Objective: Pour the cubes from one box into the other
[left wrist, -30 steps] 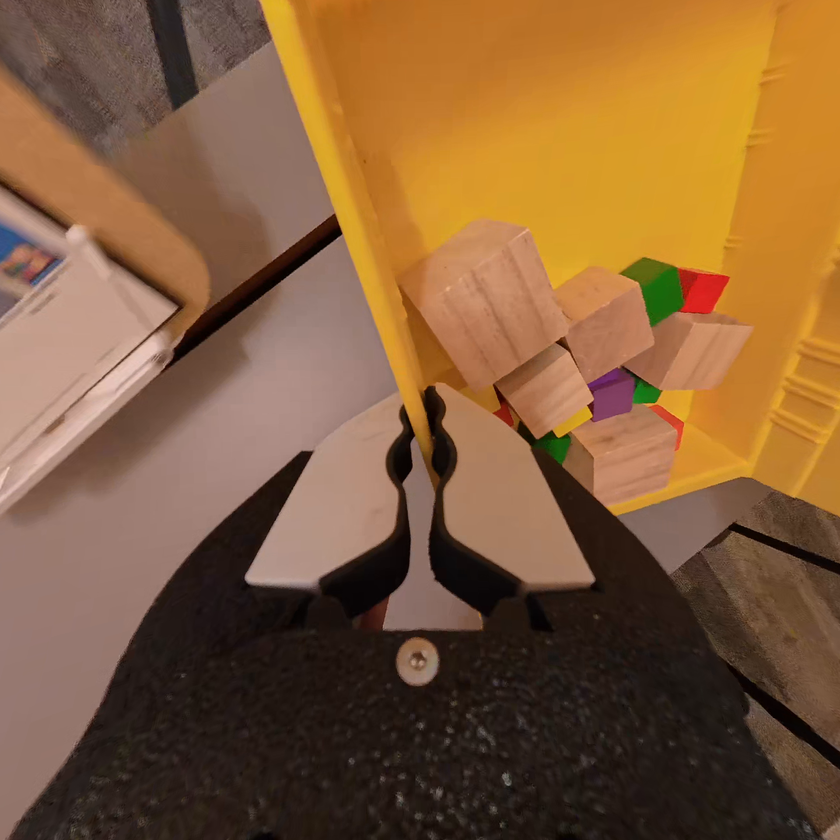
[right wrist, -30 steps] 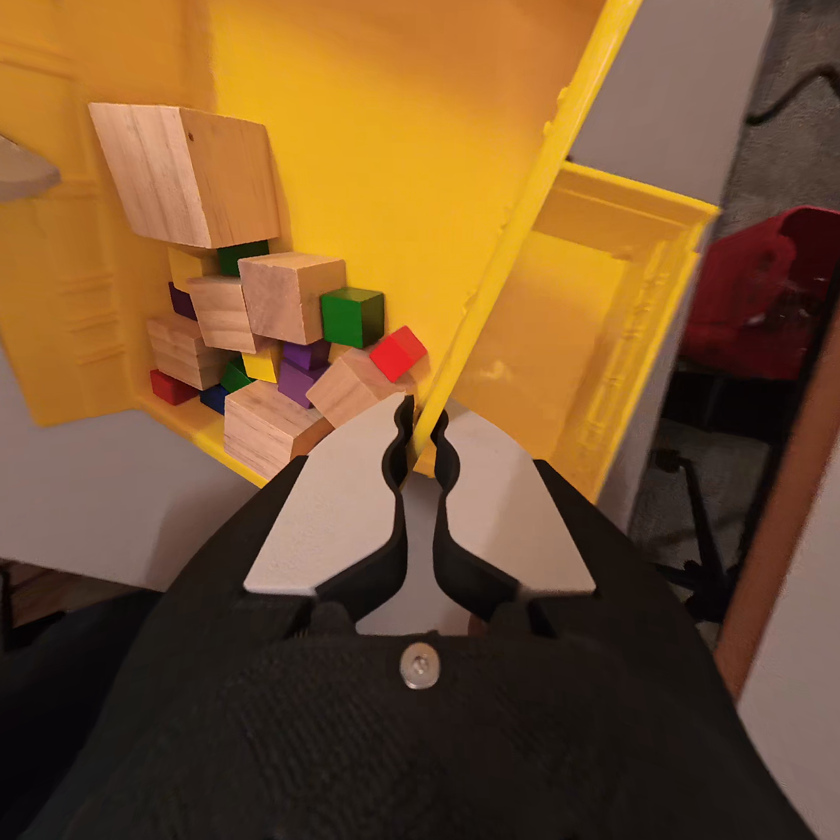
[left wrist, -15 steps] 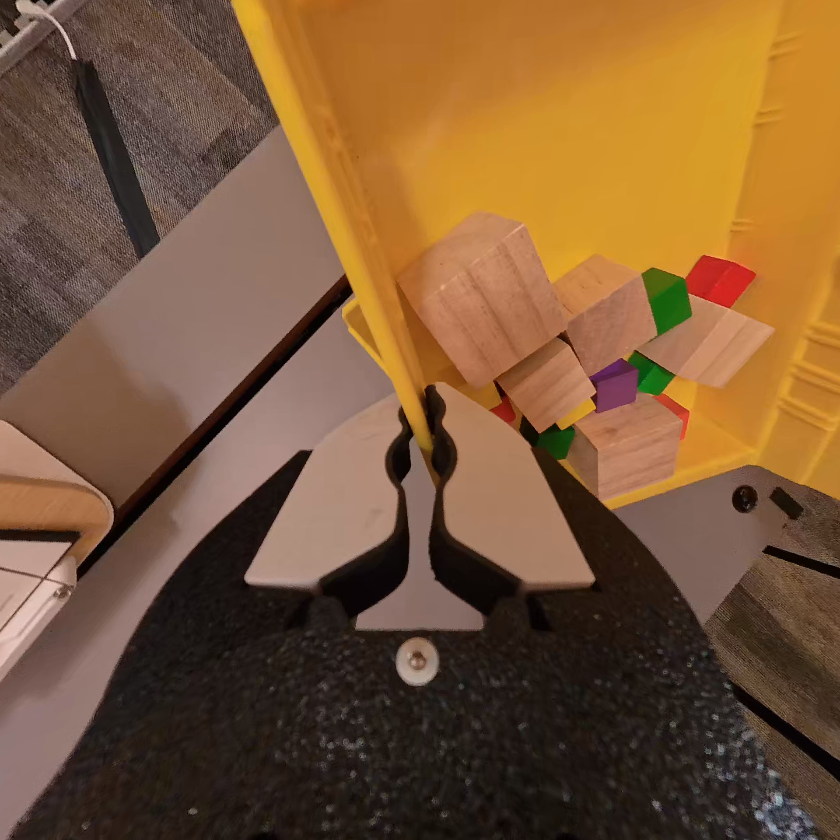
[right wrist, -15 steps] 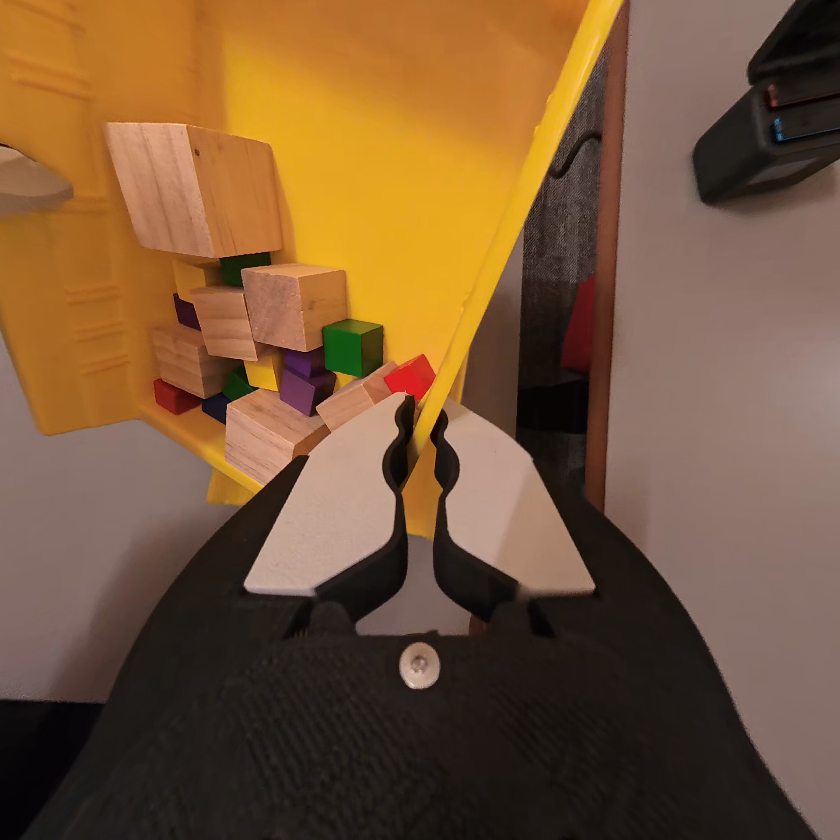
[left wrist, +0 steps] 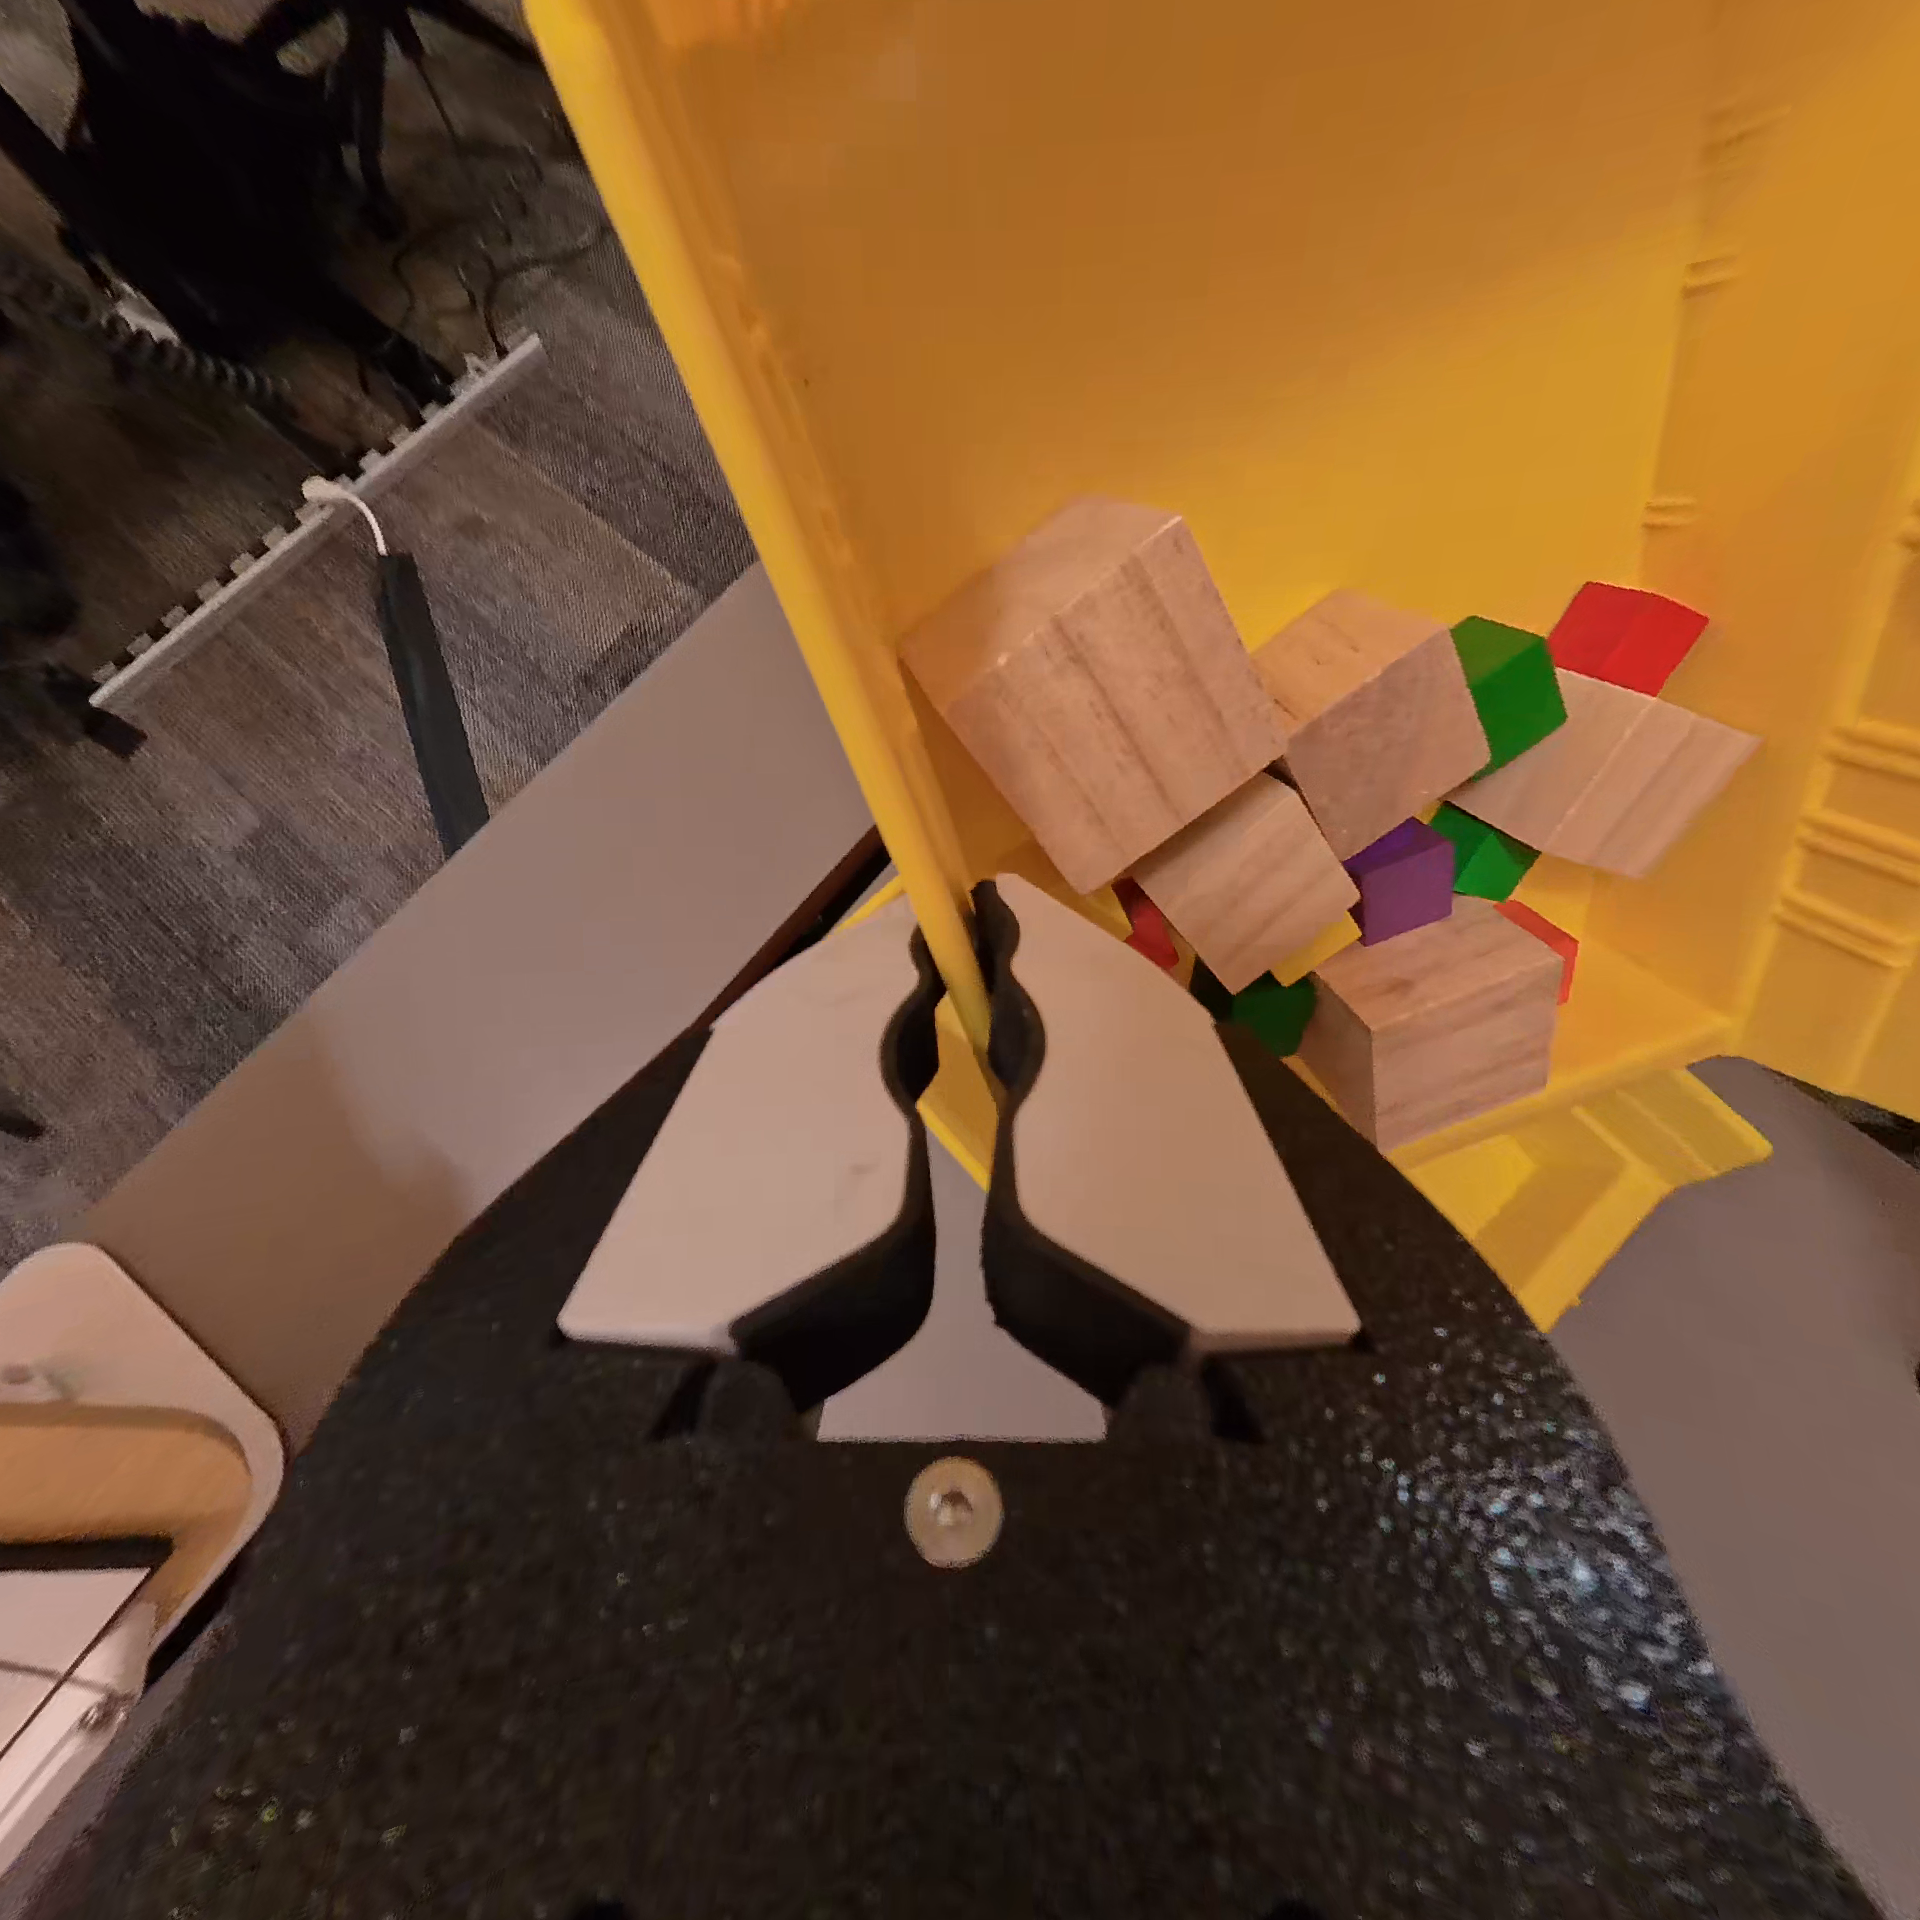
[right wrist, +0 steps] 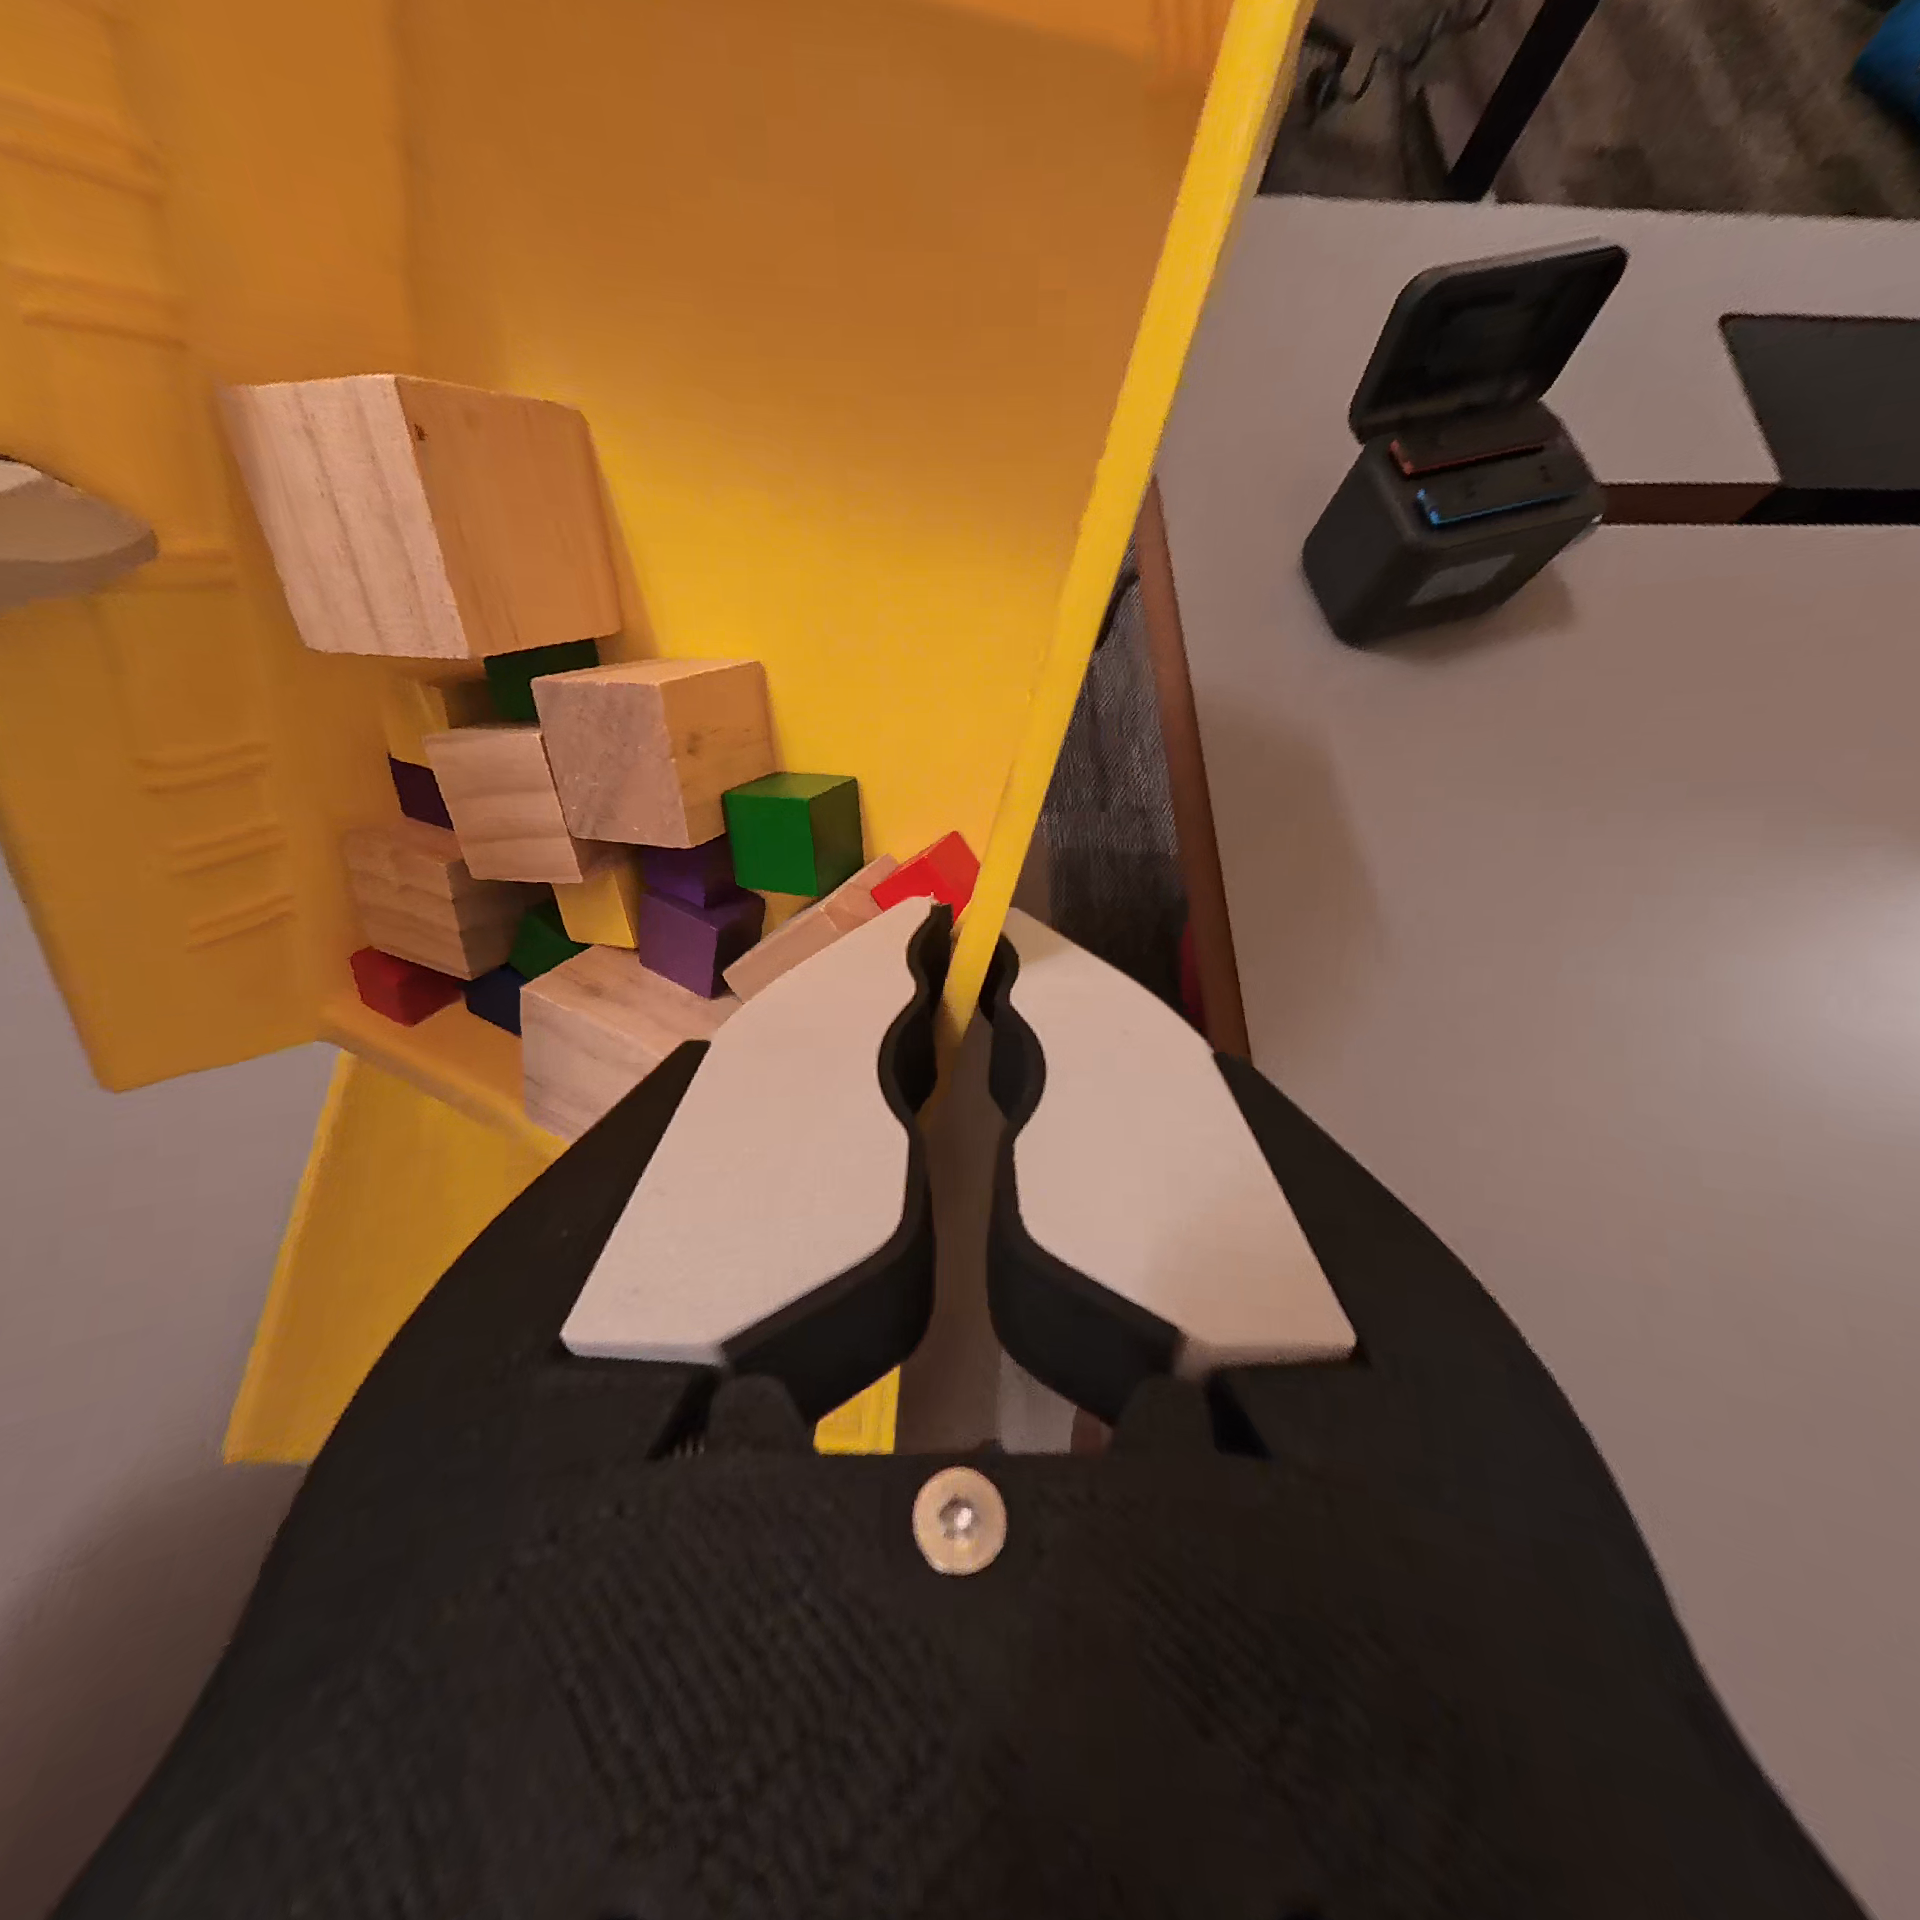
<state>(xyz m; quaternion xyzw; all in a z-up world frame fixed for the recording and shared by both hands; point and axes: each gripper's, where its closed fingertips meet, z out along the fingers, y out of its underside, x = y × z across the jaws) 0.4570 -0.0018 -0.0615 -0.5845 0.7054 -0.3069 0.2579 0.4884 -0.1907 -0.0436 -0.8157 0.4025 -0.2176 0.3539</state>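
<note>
A yellow box [left wrist: 1247, 312] is held up and tilted steeply. My left gripper [left wrist: 966, 935] is shut on its left side wall, and my right gripper [right wrist: 966, 956] is shut on its right side wall [right wrist: 1122, 520]. Wooden and coloured cubes [left wrist: 1351, 790] are piled in its low end, and they show in the right wrist view [right wrist: 582, 790] too. A second yellow box [left wrist: 1579, 1174] lies on the table just under the tilted box's low edge; it also shows in the right wrist view [right wrist: 343, 1247].
A grey table [right wrist: 1558, 935] lies under both boxes. A dark case with an open lid [right wrist: 1455, 468] and a dark flat slab [right wrist: 1829, 405] stand on it at the right. Carpet, cables and a white rail [left wrist: 312, 520] lie left, and a wooden board [left wrist: 104, 1455] sits near left.
Both grippers have swung on with the box, which has tipped further. The second yellow box has come into view under its low edge. The cubes have shifted little.
</note>
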